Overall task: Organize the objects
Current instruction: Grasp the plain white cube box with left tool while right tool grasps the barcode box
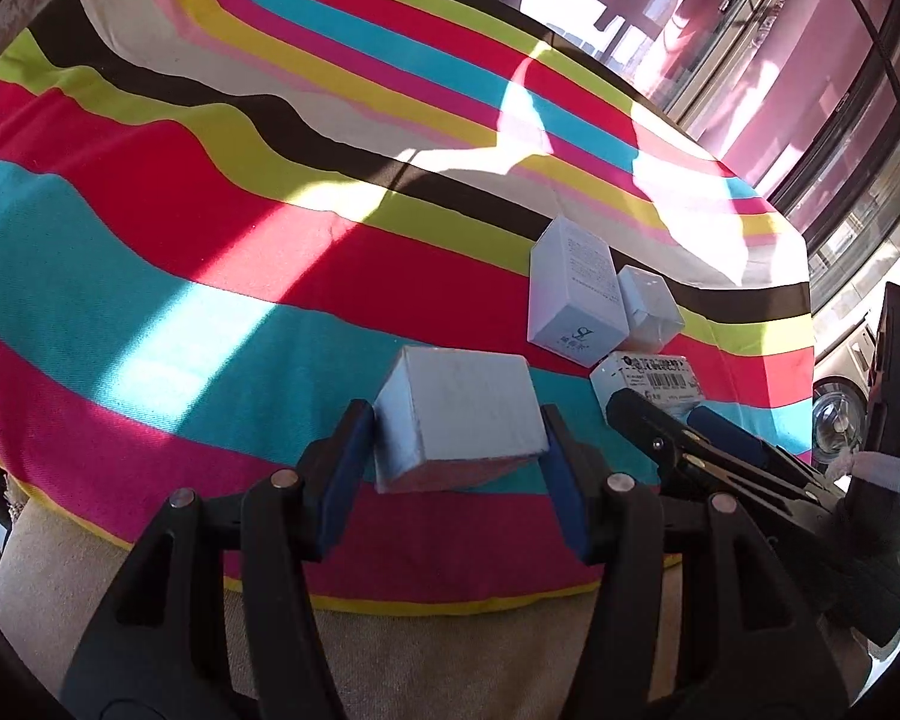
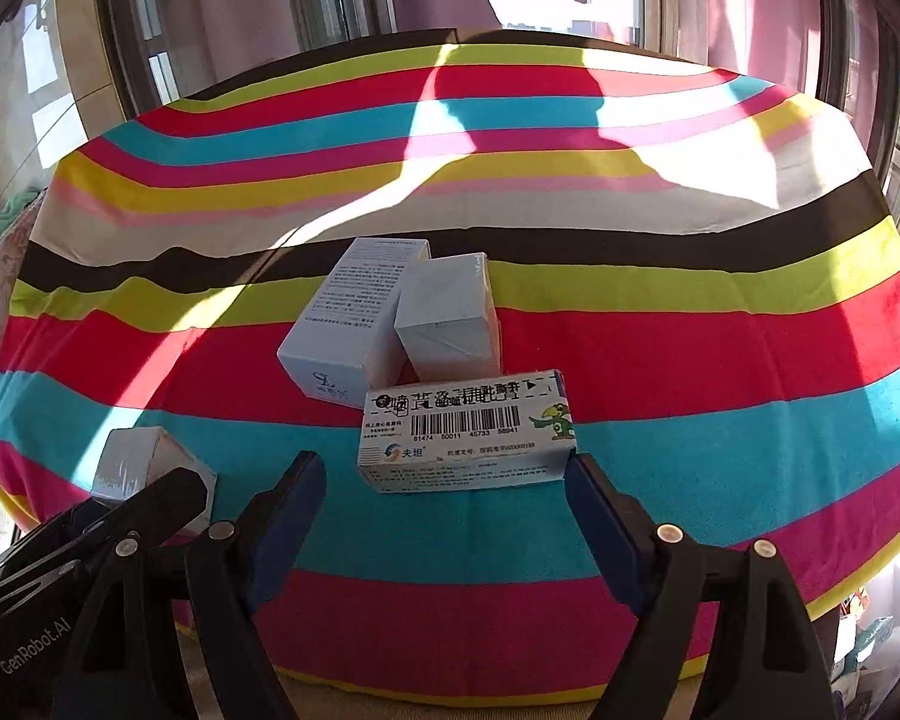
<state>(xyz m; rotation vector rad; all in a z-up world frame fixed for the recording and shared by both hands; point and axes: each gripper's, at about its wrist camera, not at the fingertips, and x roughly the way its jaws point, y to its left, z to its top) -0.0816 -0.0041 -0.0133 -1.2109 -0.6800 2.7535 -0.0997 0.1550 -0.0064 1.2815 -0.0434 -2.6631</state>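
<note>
in the left wrist view, our left gripper pinches a plain white box across its short sides, both blue pads pressed to it, and the box looks tilted and lifted off the striped cloth, near the cloth's front edge. we judge it is carried this way to join the others: a tall white box, a small clear-topped box touching it, and a barcode box just in front, all grouped toward the cloth's right edge. the right gripper reaches in beside the barcode box.

in the right wrist view, our right gripper is spread wide, its right pad at the corner of the barcode box and its left pad well clear, so nothing is pinched; it seems poised to close on or square up that box against the pair behind. the held box shows at the left, near the front edge.
</note>
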